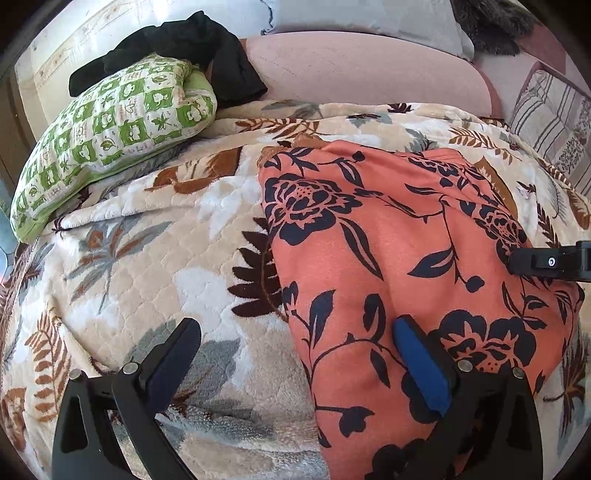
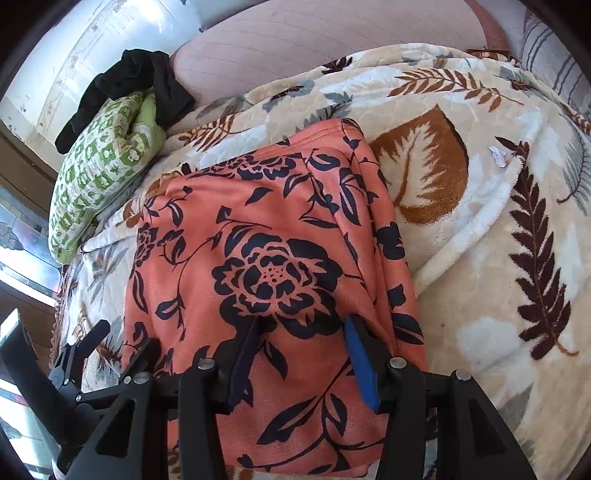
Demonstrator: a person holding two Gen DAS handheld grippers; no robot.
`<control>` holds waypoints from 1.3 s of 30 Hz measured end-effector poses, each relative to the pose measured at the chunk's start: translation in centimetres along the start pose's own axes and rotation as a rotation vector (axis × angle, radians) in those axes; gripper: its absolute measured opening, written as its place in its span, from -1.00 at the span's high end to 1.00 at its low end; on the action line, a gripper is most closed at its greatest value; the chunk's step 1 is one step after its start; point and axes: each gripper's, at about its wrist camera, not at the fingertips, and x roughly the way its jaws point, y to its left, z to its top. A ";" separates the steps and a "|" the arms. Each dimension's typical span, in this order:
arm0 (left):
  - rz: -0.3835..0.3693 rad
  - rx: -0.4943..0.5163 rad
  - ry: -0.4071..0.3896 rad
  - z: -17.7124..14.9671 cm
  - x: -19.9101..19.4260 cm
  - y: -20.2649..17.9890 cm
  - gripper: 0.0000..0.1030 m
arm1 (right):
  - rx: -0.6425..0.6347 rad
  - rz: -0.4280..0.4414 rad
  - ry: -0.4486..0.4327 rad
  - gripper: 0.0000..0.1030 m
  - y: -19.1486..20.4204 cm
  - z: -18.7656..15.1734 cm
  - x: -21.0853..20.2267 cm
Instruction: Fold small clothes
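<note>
**Coral garment on the leaf-print blanket, both grippers over it**

A bed covered by a cream blanket (image 1: pixel 155 229) printed with brown and grey leaves fills both views, with a pink headboard (image 1: pixel 351 70) behind it.

The left gripper (image 1: pixel 295 350) stands released, its jaws wide apart: one finger hovers over bare blanket, the other, with a blue pad, sits over the left edge of the coral floral garment (image 1: pixel 388 240). The garment's edge runs between the two fingers, and neither pad presses on it. The right gripper (image 2: pixel 303 354) has its jaws partly apart over the near end of the same garment; cloth lies between the fingers, but whether the pads bite on it cannot be made out.

The garment lies flattened on the middle of the blanket, and in the right wrist view its right side shows a doubled-over edge with a fold ridge running toward the headboard. The left wrist view shows that side only dimly. It shows instead a tip of the right gripper at the picture's right edge, while the right wrist view shows the left gripper at the lower left corner.

The near end of the garment is cut off under the gripper bodies in both views.

Toward the bed's far left corner a green and white patterned pillow (image 1: pixel 110 140) rests on the blanket, a black garment (image 1: pixel 192 48) draped on its top. A grey pillow (image 1: pixel 369 18) and a striped cushion (image 1: pixel 550 122) appear only in the left wrist view. A small scrap of paper (image 2: pixel 498 155) on the blanket appears only in the right.
</note>
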 end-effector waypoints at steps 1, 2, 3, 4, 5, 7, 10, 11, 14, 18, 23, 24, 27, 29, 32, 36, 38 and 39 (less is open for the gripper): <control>-0.007 -0.009 -0.002 -0.1 0.0 0.1 -1.00 | 0.003 0.004 0.001 -0.02 0.2 0.3 -0.4; -0.012 -0.015 0.002 -0.2 0.0 0.2 -1.00 | -0.004 0.013 -0.008 -0.02 0.6 0.7 -0.9; -0.015 -0.013 0.008 -0.2 -0.2 0.2 -1.00 | -0.023 0.031 -0.026 -0.02 1.3 1.3 -1.5; -0.015 -0.001 0.016 -0.1 -0.4 0.2 -1.00 | -0.049 0.054 -0.045 -0.02 2.1 1.9 -2.1; -0.015 0.012 0.022 0.0 -0.6 0.1 -1.00 | -0.070 0.076 -0.055 -0.02 3.1 2.6 -2.4; -0.020 0.031 0.028 0.0 -1.0 0.2 -1.00 | -0.095 0.120 -0.040 -0.02 5.1 4.4 -1.9; -0.042 0.008 0.023 -0.6 -1.7 0.9 -1.00 | -0.135 0.181 0.029 -0.02 8.4 7.4 1.1; -0.050 -0.002 0.022 -0.8 -1.8 1.1 -1.00 | -0.153 0.182 0.060 -0.01 9.5 8.1 2.5; -0.067 -0.012 0.013 -1.3 -2.0 1.3 -1.00 | -0.181 0.208 0.150 0.02 12.5 9.7 6.7; -0.053 0.020 -0.010 -1.3 -2.0 1.1 -1.00 | -0.198 0.124 0.174 0.00 14.8 10.5 11.8; -0.121 0.047 0.035 -0.4 -1.7 1.5 -1.00 | -0.122 0.188 0.114 -0.01 13.6 11.2 10.6; -0.136 0.052 0.040 -0.2 -1.8 1.7 -1.00 | -0.112 0.197 0.086 -0.01 12.9 11.1 9.4; -0.169 0.013 0.020 0.2 -2.5 2.6 -1.00 | -0.085 0.204 -0.013 -0.09 10.0 10.2 5.2; -0.164 -0.037 0.008 0.5 -2.7 3.5 -1.00 | -0.037 0.232 -0.057 -0.18 7.5 9.3 2.4; -0.137 -0.116 0.023 0.8 -2.2 4.6 -1.00 | 0.020 0.215 -0.101 -0.19 3.7 6.8 -1.1; -0.099 -0.146 0.052 0.7 -1.5 4.6 -1.00 | 0.069 0.254 -0.121 -0.19 0.8 2.4 -4.4; -0.094 -0.127 0.051 0.6 -1.5 4.0 -1.00 | 0.106 0.313 -0.116 -0.19 -0.1 0.3 -5.0; -0.098 -0.108 0.054 0.5 -1.5 3.6 -1.00 | 0.124 0.346 -0.095 -0.19 -0.3 -0.5 -4.7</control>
